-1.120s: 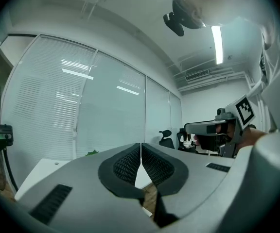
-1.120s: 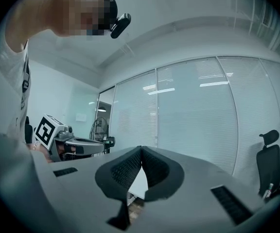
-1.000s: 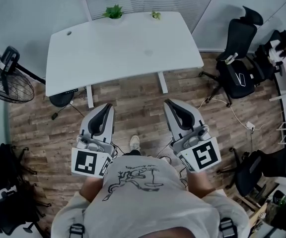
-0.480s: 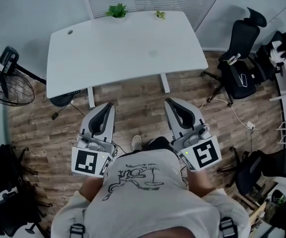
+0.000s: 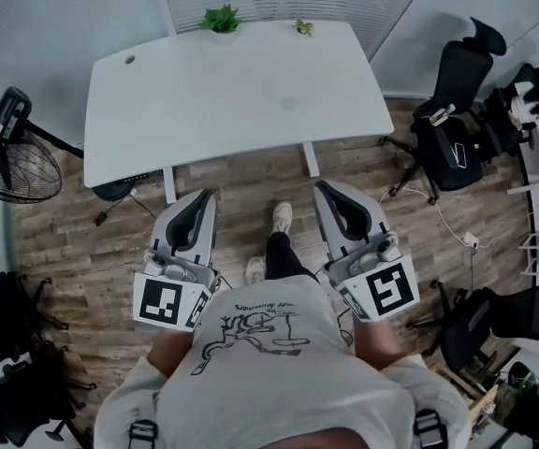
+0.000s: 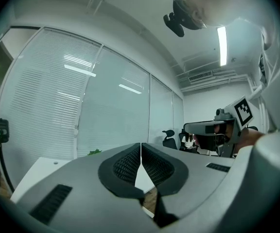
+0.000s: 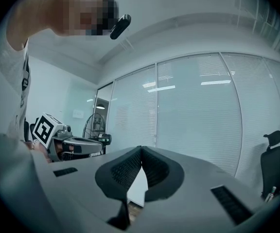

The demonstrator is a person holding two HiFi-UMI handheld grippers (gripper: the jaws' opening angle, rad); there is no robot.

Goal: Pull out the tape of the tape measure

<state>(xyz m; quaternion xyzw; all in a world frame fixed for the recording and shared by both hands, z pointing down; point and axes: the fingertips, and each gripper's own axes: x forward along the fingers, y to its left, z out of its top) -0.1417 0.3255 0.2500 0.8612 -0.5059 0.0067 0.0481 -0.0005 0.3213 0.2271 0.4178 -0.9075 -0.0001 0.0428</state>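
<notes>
No tape measure shows in any view. In the head view my left gripper (image 5: 202, 198) and right gripper (image 5: 326, 191) are held side by side at waist height over the wooden floor, short of the white table (image 5: 237, 87). Both are shut with nothing between the jaws. The left gripper view shows its jaws (image 6: 141, 147) pressed tip to tip, pointing towards the table and blinds. The right gripper view shows the same for its jaws (image 7: 141, 150). Each gripper view also catches the other gripper off to the side.
Two small green plants (image 5: 219, 19) stand at the table's far edge. A floor fan (image 5: 12, 148) is at the left. Black office chairs (image 5: 452, 110) stand at the right, and more chairs at the lower left. The person's shoe (image 5: 282, 217) is stepping forward on the floor.
The person has stepped forward: a leg and shoe now reach out between the grippers. The table has drawn slightly nearer. Both grippers stay shut and keep their pose.
</notes>
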